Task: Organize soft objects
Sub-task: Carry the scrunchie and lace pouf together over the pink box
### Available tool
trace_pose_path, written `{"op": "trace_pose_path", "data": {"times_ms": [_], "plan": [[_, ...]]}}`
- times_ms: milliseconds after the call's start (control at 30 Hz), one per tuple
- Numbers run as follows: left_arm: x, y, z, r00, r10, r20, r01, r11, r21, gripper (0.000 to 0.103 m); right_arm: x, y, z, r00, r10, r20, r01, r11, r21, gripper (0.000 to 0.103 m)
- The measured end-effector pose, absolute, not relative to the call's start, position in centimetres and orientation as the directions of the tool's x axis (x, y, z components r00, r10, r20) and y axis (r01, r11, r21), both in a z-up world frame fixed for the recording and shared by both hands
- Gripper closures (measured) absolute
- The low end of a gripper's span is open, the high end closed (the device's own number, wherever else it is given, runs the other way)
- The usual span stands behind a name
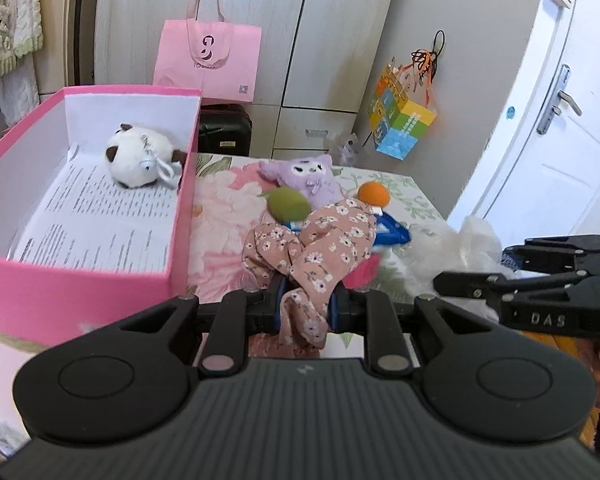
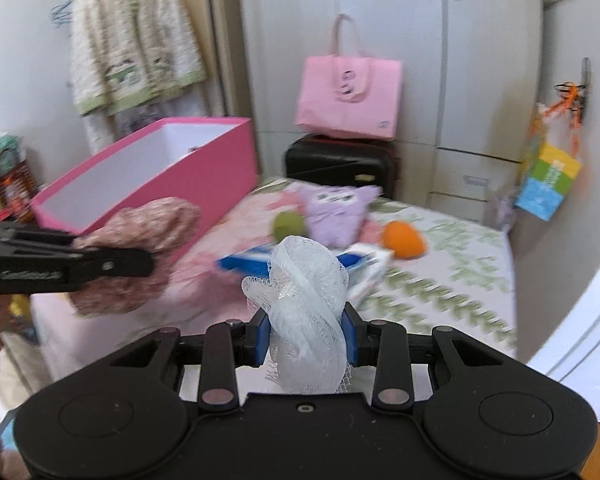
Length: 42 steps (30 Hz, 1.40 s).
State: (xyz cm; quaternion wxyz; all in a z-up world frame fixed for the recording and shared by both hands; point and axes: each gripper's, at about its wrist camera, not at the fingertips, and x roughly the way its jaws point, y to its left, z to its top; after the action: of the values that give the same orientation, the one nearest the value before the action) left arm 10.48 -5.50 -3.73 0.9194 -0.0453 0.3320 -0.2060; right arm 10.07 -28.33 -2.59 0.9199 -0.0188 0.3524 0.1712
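My left gripper (image 1: pixel 306 304) is shut on a pink floral cloth scrunchie (image 1: pixel 312 248), held above the bed. In the right wrist view the same floral scrunchie (image 2: pixel 148 220) hangs blurred beside the pink box (image 2: pixel 172 176). A white mesh bath sponge (image 2: pixel 306 300) is pinched between the blue pads of my right gripper (image 2: pixel 307 336), which is shut on it. The open pink box (image 1: pixel 80 280) at the left holds a white plush toy (image 1: pixel 136 156) on printed paper. A purple plush (image 1: pixel 304 176), a green ball (image 1: pixel 288 204) and an orange ball (image 1: pixel 374 194) lie on the bedspread.
A blue and white packet (image 2: pixel 356 264) lies on the floral bedspread (image 2: pixel 440 280). A pink paper bag (image 1: pixel 208 60) stands on a black suitcase (image 1: pixel 224 128) before the wardrobe. A colourful bag (image 1: pixel 400 124) hangs on the wall near the white door (image 1: pixel 560 140). A hand shows at the right edge.
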Motion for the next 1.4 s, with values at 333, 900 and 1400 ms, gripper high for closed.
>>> {"op": "trace_pose_path", "data": {"times_ms": [333, 900, 1400], "plan": [[7.6, -1.7, -4.6, 0.675, -0.375, -0.636, 0.312, 0.926, -0.215, 0.084, 6.4, -22.8, -4.3, 0.604, 0.404, -0.687, -0.431, 0.890, 0.145, 0.063], [4.4, 8.0, -4.4, 0.638, -0.305, -0.708, 0.218, 0.952, -0.214, 0.084, 6.0, -15.4, -2.3, 0.414, 0.584, -0.699, -0.623, 0.741, 0.251, 0.063], [9.2, 12.5, 3.1, 0.717, -0.325, -0.617, 0.256, 0.946, -0.201, 0.084, 12.2, -10.4, 3.5, 0.475, 0.648, -0.595, -0.705, 0.685, 0.184, 0.063]]}}
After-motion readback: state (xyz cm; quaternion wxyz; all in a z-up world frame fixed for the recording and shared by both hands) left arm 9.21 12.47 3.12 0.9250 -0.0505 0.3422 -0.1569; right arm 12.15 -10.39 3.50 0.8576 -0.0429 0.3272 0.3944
